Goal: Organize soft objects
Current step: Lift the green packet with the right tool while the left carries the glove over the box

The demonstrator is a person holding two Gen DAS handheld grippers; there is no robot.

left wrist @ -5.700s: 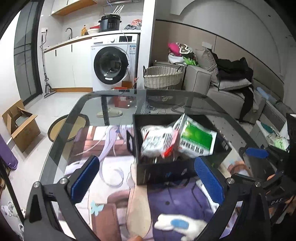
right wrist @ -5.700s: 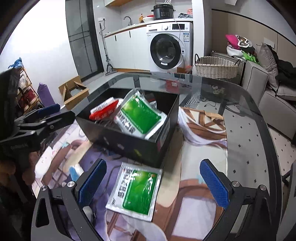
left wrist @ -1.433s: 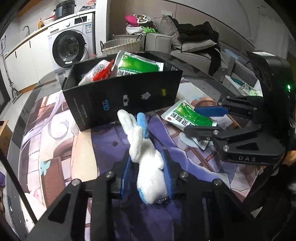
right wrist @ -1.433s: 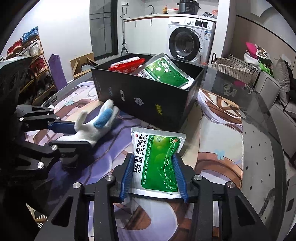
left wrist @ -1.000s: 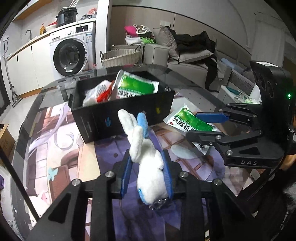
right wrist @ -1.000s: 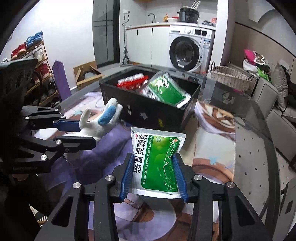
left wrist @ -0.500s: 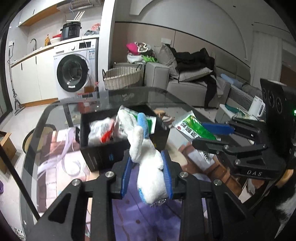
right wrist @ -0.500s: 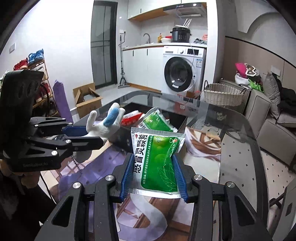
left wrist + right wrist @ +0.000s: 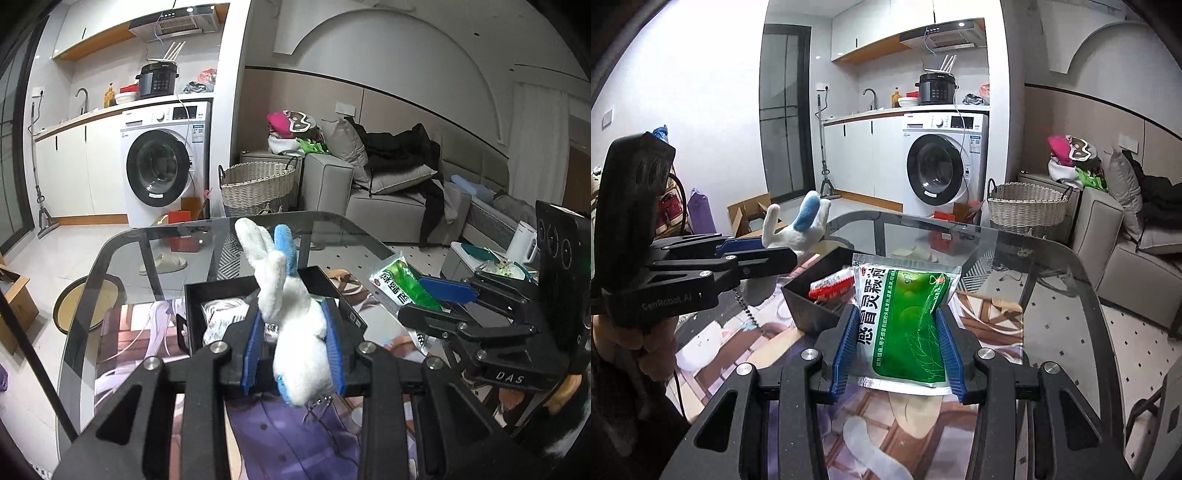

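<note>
In the left wrist view the left gripper (image 9: 293,341) tilts down over the glass table (image 9: 122,254), its blue pads clamped on a white plush toy (image 9: 295,332) whose white and blue ears stick up above the black box (image 9: 192,306) near the table's far edge; white packets lie in the box. To the right the right gripper (image 9: 439,295) reaches in sideways, closed on a green pouch (image 9: 399,284) that hangs in the air beside the box; its black body reads "DAS". In the right wrist view the right gripper (image 9: 897,347) also tilts down, its pads pressing both side edges of the green pouch (image 9: 905,325), held upright in front of the black box (image 9: 809,299); the pouch carries large white Chinese characters and "999". At left a hand (image 9: 646,339) holds the left gripper (image 9: 764,251), marked "GenRobot.AI", with the plush toy (image 9: 798,225) gripped above the table's left edge
</note>
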